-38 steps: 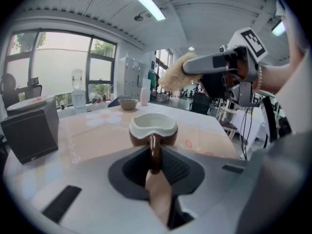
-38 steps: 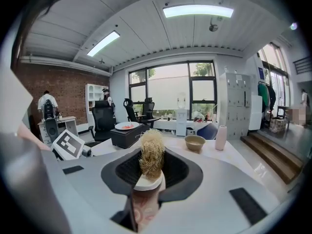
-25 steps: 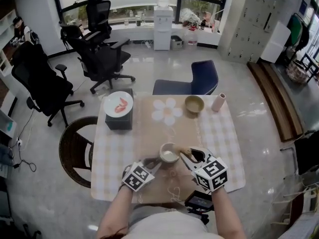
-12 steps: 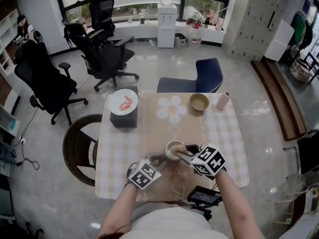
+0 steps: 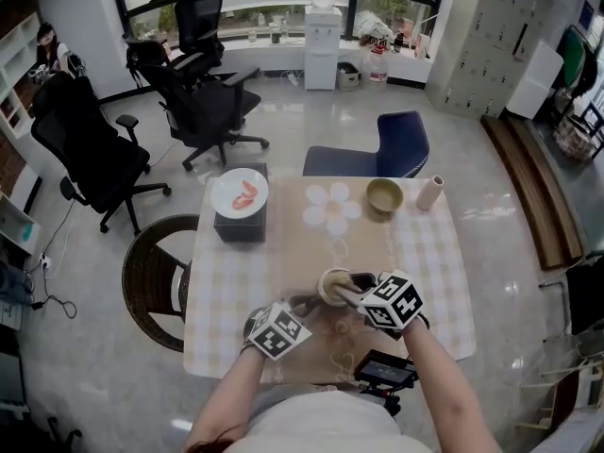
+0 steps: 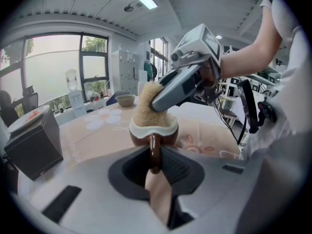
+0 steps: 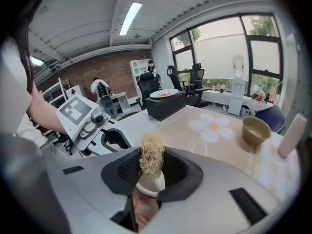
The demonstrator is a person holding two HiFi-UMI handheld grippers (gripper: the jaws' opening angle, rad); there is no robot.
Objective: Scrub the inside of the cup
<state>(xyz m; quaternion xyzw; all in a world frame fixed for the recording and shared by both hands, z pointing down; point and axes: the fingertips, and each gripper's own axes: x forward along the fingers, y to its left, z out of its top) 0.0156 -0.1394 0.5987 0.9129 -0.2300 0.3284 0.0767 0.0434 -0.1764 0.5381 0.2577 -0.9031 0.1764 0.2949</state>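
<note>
Brown cup (image 6: 153, 130) at the tabletop's (image 5: 425, 253) near edge: my left claw (image 6: 155, 168) pinches its handle (image 6: 154, 150); my right claw (image 7: 147, 182) pinches the scrubber (image 7: 151, 160), which sits in the cup's mouth.

Reaches forward with 2 bare forearms (image 5: 436, 385), both tools tilted downward. Clamps the cup (image 6: 153, 129) by its handle in the left gripper (image 5: 300, 306), jaws nearly together. Pinches a scrubber (image 7: 151, 157) in the right gripper (image 5: 351, 292), its tip just beside the left's.
</note>
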